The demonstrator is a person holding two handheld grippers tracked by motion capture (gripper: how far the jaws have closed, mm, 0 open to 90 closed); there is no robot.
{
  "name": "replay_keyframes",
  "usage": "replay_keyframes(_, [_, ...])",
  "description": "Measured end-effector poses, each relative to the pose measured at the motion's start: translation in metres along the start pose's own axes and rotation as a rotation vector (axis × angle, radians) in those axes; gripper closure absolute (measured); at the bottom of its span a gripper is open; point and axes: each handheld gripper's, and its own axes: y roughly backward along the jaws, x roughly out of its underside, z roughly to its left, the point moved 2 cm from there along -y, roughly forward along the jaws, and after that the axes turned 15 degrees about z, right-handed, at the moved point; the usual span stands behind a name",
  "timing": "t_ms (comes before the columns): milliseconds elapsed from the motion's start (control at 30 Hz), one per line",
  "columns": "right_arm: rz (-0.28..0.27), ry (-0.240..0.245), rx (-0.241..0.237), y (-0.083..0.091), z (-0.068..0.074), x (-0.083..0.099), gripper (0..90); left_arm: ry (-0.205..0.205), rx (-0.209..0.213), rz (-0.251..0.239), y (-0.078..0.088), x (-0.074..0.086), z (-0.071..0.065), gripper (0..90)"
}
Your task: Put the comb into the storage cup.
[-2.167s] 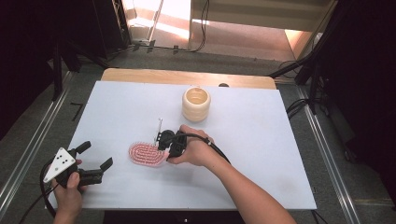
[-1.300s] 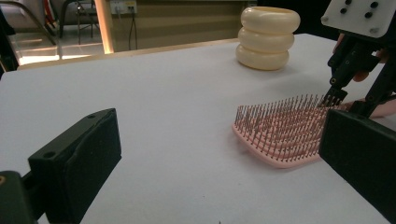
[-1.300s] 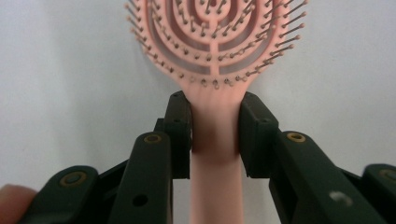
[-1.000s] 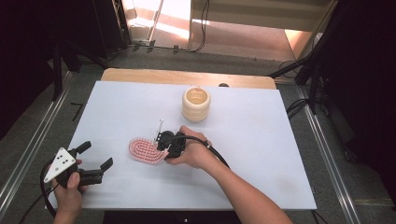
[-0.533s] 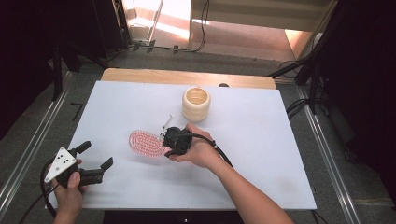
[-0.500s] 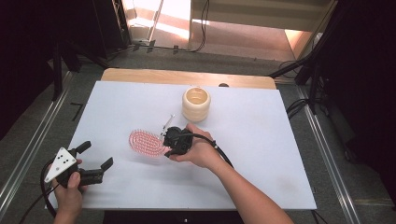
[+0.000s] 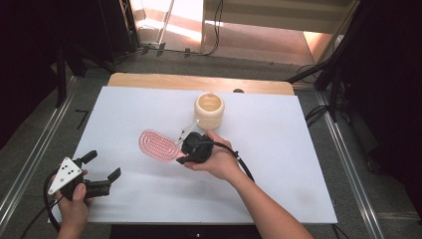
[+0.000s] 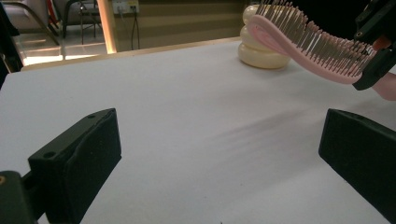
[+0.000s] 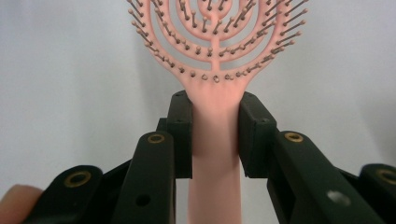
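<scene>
The right tool [image 9: 215, 140] is gripping the pink hairbrush [image 7: 158, 144] by its handle above the table [image 7: 278, 149], the left tool [image 7: 102, 174] gaping empty, and the long head is risking levering loose.

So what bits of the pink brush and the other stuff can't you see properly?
- Pink brush: in the right gripper view the top edge cuts off its head, and its handle end drops below the bottom edge between the right hand-held gripper jaws.
- Cream holder: in the left gripper view the brush hides part of it.
- Holder's inside: too small in the high view to tell what it contains.
</scene>
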Motion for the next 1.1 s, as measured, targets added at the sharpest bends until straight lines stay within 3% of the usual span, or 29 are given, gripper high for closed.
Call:
replay_keyframes(133, [-0.037, 0.006, 0.002, 0.001, -0.002, 0.005, 67.6, -0.011, -0.011, 0.005, -0.001, -0.001, -0.001, 0.0])
replay_keyframes(400, [-0.096, -0.001, 0.01, 0.003, -0.002, 0.014, 67.7, -0.071, -0.038, 0.039, -0.004, -0.003, -0.008, 0.0])
replay_keyframes(433, [-0.103, -0.004, 0.013, 0.004, -0.002, 0.014, 67.7, -0.094, -0.05, 0.047, -0.005, -0.005, -0.01, 0.0])
replay_keyframes(533, [-0.122, -0.005, 0.017, 0.006, -0.002, 0.016, 67.7, -0.105, -0.053, 0.054, -0.006, -0.007, -0.014, 0.0])
replay_keyframes(800, [-0.19, -0.021, 0.028, 0.011, -0.004, 0.023, 67.7, -0.104, -0.009, 0.024, -0.002, -0.022, -0.026, 0.0])
replay_keyframes(1100, [-0.258, -0.051, 0.044, 0.018, -0.006, 0.035, 67.7, -0.134, 0.036, 0.008, -0.007, -0.047, -0.044, 0.0])
